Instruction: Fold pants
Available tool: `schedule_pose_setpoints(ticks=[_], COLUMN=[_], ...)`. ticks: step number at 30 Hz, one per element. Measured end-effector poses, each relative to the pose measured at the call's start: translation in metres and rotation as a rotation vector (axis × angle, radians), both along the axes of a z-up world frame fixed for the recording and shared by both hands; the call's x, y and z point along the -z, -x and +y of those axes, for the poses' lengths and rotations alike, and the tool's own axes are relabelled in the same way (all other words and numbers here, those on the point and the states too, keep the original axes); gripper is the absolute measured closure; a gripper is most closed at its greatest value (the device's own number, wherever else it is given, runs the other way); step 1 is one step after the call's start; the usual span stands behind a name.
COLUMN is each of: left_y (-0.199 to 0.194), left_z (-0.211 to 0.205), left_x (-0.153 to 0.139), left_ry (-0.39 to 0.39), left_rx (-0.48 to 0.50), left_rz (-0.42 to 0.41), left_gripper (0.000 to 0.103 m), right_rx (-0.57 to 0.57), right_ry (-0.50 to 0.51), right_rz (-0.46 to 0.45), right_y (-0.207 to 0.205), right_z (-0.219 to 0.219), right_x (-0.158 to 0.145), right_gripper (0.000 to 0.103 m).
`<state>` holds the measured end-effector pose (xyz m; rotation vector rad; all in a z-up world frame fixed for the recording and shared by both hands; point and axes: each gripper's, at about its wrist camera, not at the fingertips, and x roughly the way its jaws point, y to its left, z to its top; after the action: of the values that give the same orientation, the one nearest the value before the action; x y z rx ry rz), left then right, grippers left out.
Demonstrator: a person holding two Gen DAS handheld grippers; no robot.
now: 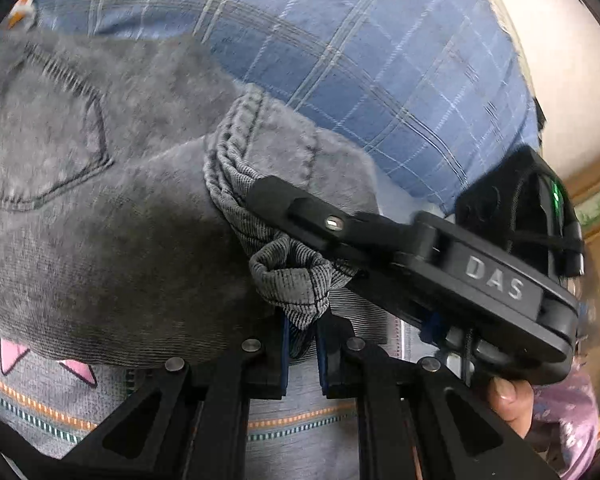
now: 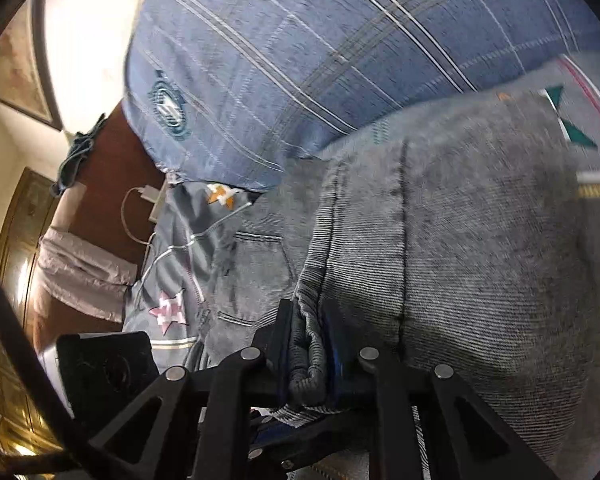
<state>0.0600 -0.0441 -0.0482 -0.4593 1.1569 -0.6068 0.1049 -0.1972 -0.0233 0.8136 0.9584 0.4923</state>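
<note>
The grey denim pants lie on a bed, back pocket at the left in the left wrist view. My left gripper is shut on a bunched hem edge of the pants. My right gripper reaches in from the right and clamps the same leg end beside it. In the right wrist view the right gripper is shut on a thick folded hem of the pants, which spread out ahead to the right, lifted off the bed.
A blue plaid pillow lies behind the pants, also in the right wrist view. The grey bedsheet has pink star prints. A white charger cable and wooden headboard are at the left.
</note>
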Motion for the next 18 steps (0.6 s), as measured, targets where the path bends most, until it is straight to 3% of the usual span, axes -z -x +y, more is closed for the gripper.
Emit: schedule_pose_setpoints(ticks=[1,3,4,5,9,11,15,16,17,18], left_y=[-0.002,-0.005,-0.005,-0.005,-0.001,-0.003,-0.012,-0.015,-0.019,-0.023], left_z=[0.004,0.012,0.016,0.019,0.022,0.023,0.036,0.036,0.035,0.030], left_x=[0.001,0.004,0.004,0.004,-0.001,-0.001,0.006,0.007,0.008,0.009], left_ry=[0.005,0.034,0.045,0.049,0.051,0.049,0.094,0.091,0.068,0.030], left_rx=[-0.014,-0.049,-0.073,-0.094,-0.104,-0.113,-0.165,-0.165,-0.155,-0.136], left_rz=[0.008,0.036,0.052,0.064,0.059,0.061,0.111,0.115,0.117,0.118], left_gripper=[0.091,0.086,0.076,0.066,0.055,0.038,0.039,0.045,0.061,0.070], right_rx=[-0.001,0.015,0.029,0.049,0.119,0.183,0.274,0.279,0.274,0.265], right_ry=[0.003,0.002,0.004,0.006,0.030,0.108,0.254,0.281,0.296,0.314], right_rz=[0.007,-0.009,-0.019,-0.033,-0.082,-0.065,0.071,0.104,0.123,0.146], right_y=[0.000,0.004,0.007,0.011,0.027,0.033,0.038,0.040,0.040,0.041], right_z=[0.000,-0.007,-0.011,-0.018,-0.050,-0.066,-0.088,-0.088,-0.089,-0.087], right_x=[0.000,-0.008,-0.014,-0.021,-0.047,-0.053,-0.040,-0.034,-0.029,-0.022], right_gripper=[0.082,0.066,0.044,0.031,0.031,0.031,0.031,0.031,0.032,0.033])
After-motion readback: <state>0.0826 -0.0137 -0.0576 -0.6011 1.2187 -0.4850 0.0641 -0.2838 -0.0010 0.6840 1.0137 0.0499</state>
